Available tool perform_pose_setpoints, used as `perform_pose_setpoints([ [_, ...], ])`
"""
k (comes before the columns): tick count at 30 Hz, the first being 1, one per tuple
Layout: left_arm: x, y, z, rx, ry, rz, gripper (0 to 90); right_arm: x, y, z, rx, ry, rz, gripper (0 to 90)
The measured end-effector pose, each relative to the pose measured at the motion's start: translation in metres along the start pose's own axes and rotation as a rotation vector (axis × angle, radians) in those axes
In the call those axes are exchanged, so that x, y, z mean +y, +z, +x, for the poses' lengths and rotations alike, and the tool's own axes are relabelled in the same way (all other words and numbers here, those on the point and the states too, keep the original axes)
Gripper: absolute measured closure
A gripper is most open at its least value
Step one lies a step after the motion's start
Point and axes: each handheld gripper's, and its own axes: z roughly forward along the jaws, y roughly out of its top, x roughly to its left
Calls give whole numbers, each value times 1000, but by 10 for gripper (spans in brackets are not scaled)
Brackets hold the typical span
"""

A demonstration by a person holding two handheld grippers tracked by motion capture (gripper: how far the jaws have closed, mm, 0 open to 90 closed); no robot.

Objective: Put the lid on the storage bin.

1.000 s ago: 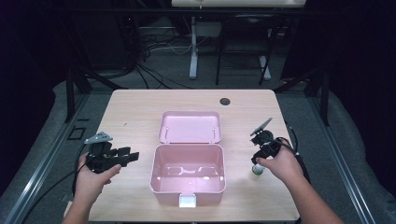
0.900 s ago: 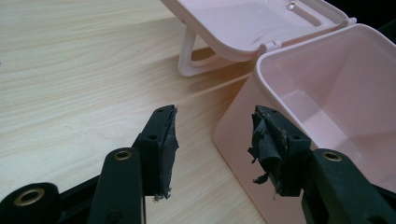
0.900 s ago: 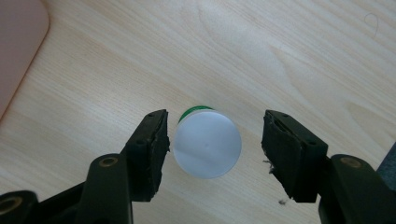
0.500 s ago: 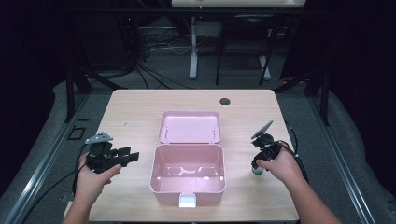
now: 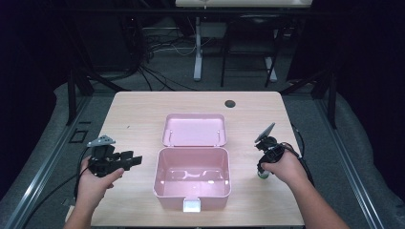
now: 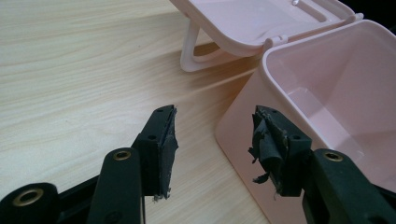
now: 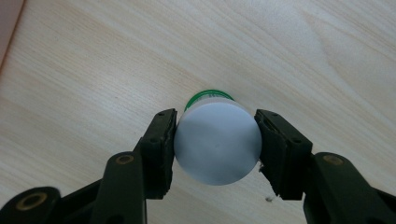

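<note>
Our right gripper (image 7: 215,140) closes round a white-capped bottle (image 7: 217,142) near the worktop's (image 5: 143,109) right edge.

Looking down its jaws, we see both pads touching the round white cap, a green rim showing behind it; the jaws have just been closing, with the bottle upright between them on the wood. Our left gripper (image 6: 212,140) hangs open and empty near the left edge, just beside the pink box (image 5: 191,179), which stands at the front middle with its lid (image 5: 193,129) laid back.
</note>
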Motion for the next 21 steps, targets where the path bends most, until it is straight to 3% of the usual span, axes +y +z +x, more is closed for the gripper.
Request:
perform_pose_setpoints([
  [4, 0, -1, 0, -1, -1, -1, 498, 2, -1, 2, -5, 9, 27, 493],
  [10, 0, -1, 1, -1, -3, 0, 498, 3, 2, 1, -7, 8, 12, 496],
  [12, 0, -1, 1, 0, -2, 0, 498, 4, 0, 2, -11, -7, 32, 498],
  [13, 0, -1, 1, 0, -2, 0, 499, 3, 2, 2, -4, -8, 13, 498],
  [17, 0, -2, 1, 2, -2, -2, 499, 4, 0, 3, -13, -19, 52, 499],
  [21, 0, -2, 1, 1, -1, -3, 499, 4, -3, 5, -13, -22, 36, 499],
])
